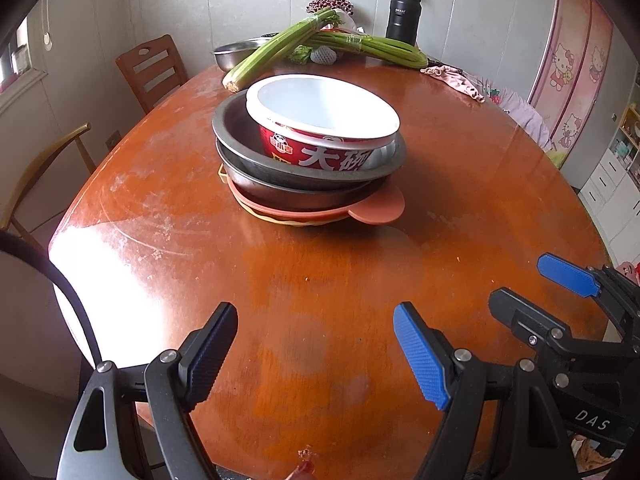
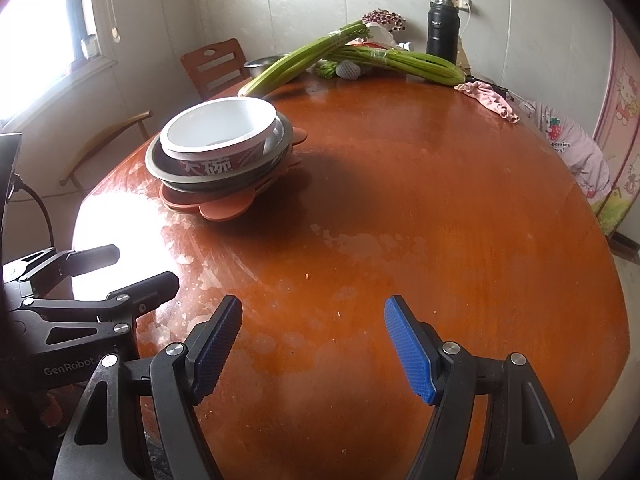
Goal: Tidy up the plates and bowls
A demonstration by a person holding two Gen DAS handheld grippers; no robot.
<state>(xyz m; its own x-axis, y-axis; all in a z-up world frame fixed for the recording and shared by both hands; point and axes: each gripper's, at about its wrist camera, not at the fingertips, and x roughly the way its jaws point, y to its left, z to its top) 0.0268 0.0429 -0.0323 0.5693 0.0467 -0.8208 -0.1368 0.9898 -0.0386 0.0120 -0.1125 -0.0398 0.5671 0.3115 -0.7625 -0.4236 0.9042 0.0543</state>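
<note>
A stack stands in the middle of the round wooden table [image 1: 360, 280]: a red and white noodle bowl [image 1: 320, 120] sits in two nested steel bowls [image 1: 240, 148], which rest on orange plates [image 1: 380, 206]. The same noodle bowl [image 2: 220, 128], steel bowls [image 2: 160, 166] and orange plates [image 2: 224, 210] appear at the left in the right wrist view. My left gripper [image 1: 316, 332] hovers open over bare wood near the table's front edge, well short of the stack. My right gripper [image 2: 314, 326] is beside it on the right, also open with nothing between its fingers.
At the far side lie celery bunches [image 1: 320, 44], a steel basin [image 1: 236, 52], a black flask [image 1: 403, 12], a pink cloth [image 1: 456, 80] and a flower bunch [image 1: 330, 3]. Wooden chairs [image 1: 152, 68] stand at the left. A pink cabinet [image 1: 572, 64] is at the right.
</note>
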